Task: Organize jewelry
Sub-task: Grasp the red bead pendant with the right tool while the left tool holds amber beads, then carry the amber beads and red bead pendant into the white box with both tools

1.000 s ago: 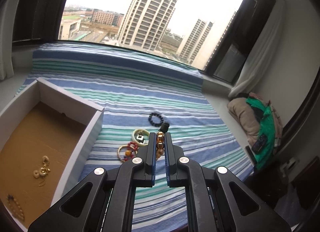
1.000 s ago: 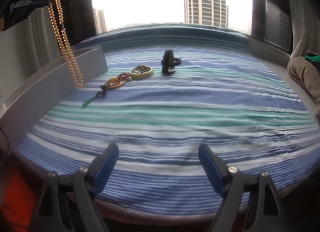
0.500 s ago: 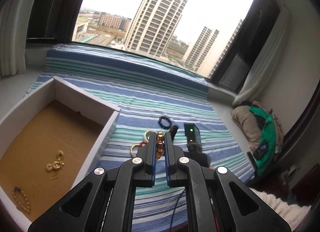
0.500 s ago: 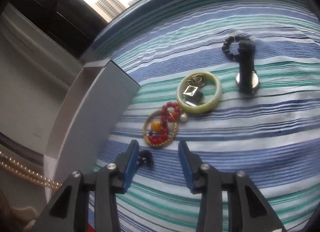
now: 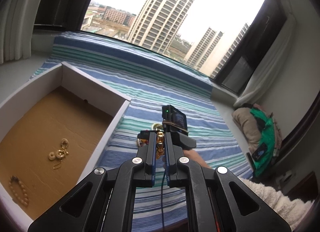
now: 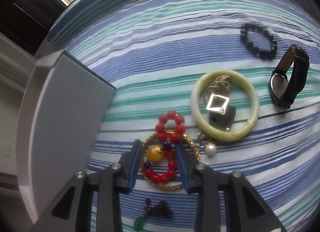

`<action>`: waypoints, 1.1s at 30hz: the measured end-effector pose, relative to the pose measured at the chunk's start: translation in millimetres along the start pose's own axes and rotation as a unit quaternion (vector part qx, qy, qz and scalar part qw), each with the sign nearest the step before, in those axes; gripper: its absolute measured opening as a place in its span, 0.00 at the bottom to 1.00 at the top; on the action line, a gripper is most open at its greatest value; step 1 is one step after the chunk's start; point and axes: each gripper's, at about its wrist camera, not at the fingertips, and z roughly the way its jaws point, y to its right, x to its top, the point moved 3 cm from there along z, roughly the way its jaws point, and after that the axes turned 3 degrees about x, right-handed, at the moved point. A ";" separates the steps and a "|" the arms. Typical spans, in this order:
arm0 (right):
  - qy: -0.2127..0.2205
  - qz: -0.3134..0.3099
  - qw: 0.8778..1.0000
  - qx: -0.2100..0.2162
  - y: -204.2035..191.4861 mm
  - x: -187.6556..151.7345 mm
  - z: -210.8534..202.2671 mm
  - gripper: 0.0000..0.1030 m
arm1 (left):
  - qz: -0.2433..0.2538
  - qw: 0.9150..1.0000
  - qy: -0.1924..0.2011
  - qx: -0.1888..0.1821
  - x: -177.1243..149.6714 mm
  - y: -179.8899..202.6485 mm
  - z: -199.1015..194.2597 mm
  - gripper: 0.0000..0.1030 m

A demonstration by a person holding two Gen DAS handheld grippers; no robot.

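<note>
Since the earlier frame your right gripper (image 6: 159, 158) has swung down over the jewelry pile on the striped blue-green cloth (image 6: 200, 52). Its jaws stand partly apart, straddling the red bead bracelet with amber bead (image 6: 168, 152) lying on the gold twisted bangle (image 6: 192, 144); whether the pads touch yet, you cannot tell. Your left gripper (image 5: 160, 148) is clamped on a gold bead strand (image 5: 160, 142) beside the white cardboard box (image 5: 118, 112). Next, close fully, then lift.

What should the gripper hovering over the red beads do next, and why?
Probably close the right gripper fully: its blue pads already straddle the red bead bracelet with the amber bead, lying on the gold bangle, but look not yet clamped.
</note>
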 end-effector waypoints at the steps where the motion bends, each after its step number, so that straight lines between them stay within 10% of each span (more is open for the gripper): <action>1: 0.005 0.000 1.000 -0.004 -0.8 -1.5 -0.5 0.40 | 0.001 1.000 0.001 -0.001 -1.0 -0.7 -1.5 0.05; 8: 0.035 -0.061 0.997 -0.040 -11.9 -6.6 -3.3 0.16 | -0.004 1.000 -0.003 0.001 -2.4 -5.1 -6.3 0.05; 33: 0.141 -0.201 0.962 0.121 -61.8 -19.1 -219.2 0.16 | -0.010 0.999 0.034 -0.029 37.1 7.5 -66.2 0.05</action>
